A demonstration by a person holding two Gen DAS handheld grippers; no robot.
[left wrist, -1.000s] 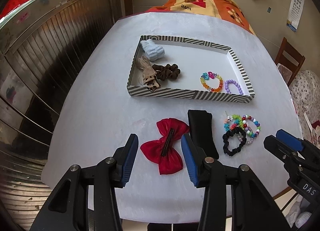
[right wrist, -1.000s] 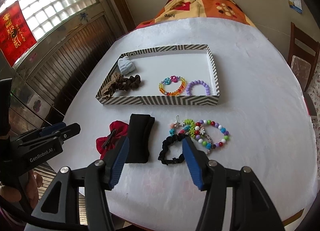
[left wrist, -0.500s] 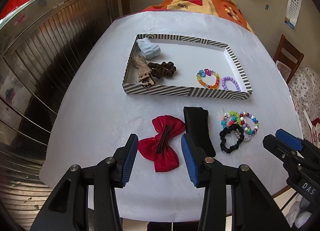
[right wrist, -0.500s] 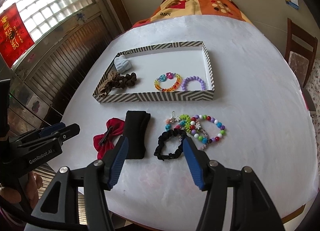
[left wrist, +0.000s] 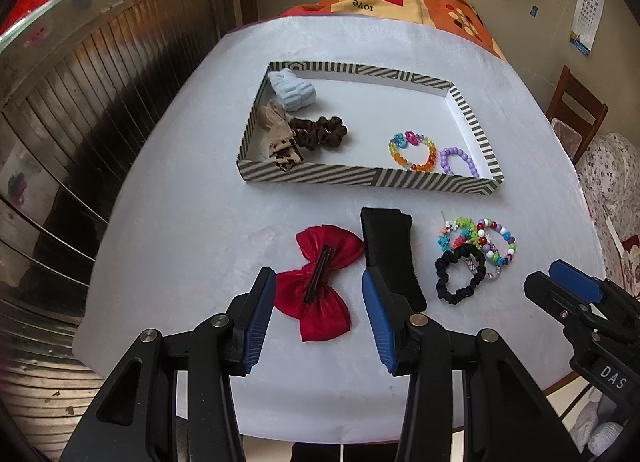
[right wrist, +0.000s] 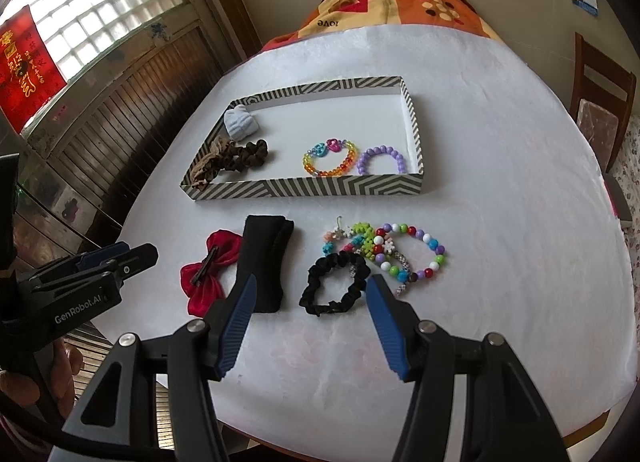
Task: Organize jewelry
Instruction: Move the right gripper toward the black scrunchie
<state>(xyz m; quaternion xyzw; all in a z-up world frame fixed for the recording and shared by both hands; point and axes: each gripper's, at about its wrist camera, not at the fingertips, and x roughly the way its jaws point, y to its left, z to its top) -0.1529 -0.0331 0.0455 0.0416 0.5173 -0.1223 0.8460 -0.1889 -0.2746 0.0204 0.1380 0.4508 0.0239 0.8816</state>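
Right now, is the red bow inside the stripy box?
No, the red bow lies on the white table, outside the stripy box.

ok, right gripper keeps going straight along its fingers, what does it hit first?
Most likely the black scrunchie: it lies centred between the open fingers of the right gripper, nothing in between. Depth is unclear, so the bare white table just short of it is possible.

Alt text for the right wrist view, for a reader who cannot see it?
Open right gripper hangs over a black scrunchie on a white table, beside beaded bracelets, a black pouch and a red bow. Behind, a striped tray holds scrunchies and two bracelets.
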